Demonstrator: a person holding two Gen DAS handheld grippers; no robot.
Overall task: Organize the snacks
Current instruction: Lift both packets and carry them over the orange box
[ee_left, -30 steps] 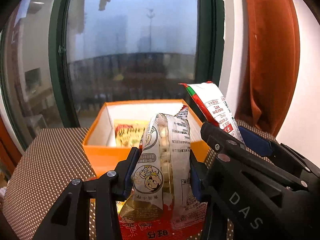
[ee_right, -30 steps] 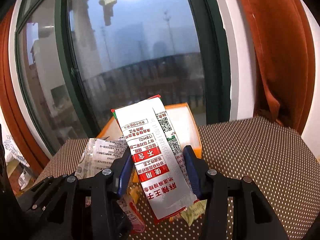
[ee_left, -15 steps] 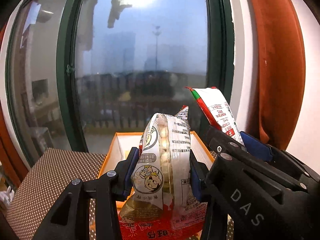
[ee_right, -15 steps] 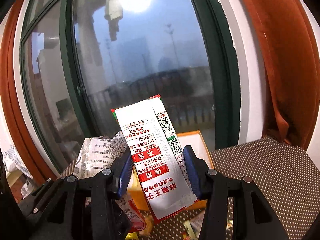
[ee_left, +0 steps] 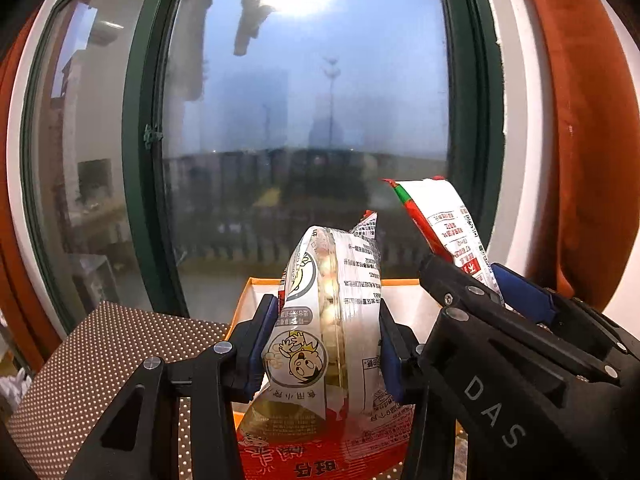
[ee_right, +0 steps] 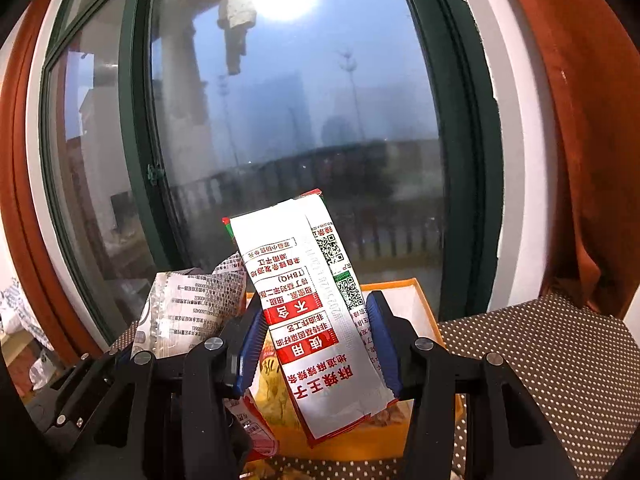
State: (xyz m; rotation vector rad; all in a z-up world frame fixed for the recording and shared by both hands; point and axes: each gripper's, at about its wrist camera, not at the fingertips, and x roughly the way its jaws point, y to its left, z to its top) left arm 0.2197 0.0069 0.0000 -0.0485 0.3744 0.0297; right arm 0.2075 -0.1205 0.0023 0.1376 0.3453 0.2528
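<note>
Two grippers, each clamped on a snack. Left gripper (ee_left: 326, 344) pinches a puffy pack (ee_left: 332, 320) upright; right gripper (ee_right: 316, 340) pinches a flat sachet (ee_right: 316, 308), tilted. Both packs are in the air over the orange box (ee_right: 420, 300), which sits at the dotted tabletop's (ee_right: 540, 352) window-side edge, other snacks inside.

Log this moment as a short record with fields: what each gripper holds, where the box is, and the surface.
left gripper: shut on the clear-window snack bag, bag upright
right gripper: shut on the white and red snack packet, packet tilted
orange box: open, white inside, just beyond both grippers, near the window
box contents: a yellow snack bag shows below the packet
surface: brown dotted tabletop
side: orange curtain at right
</note>
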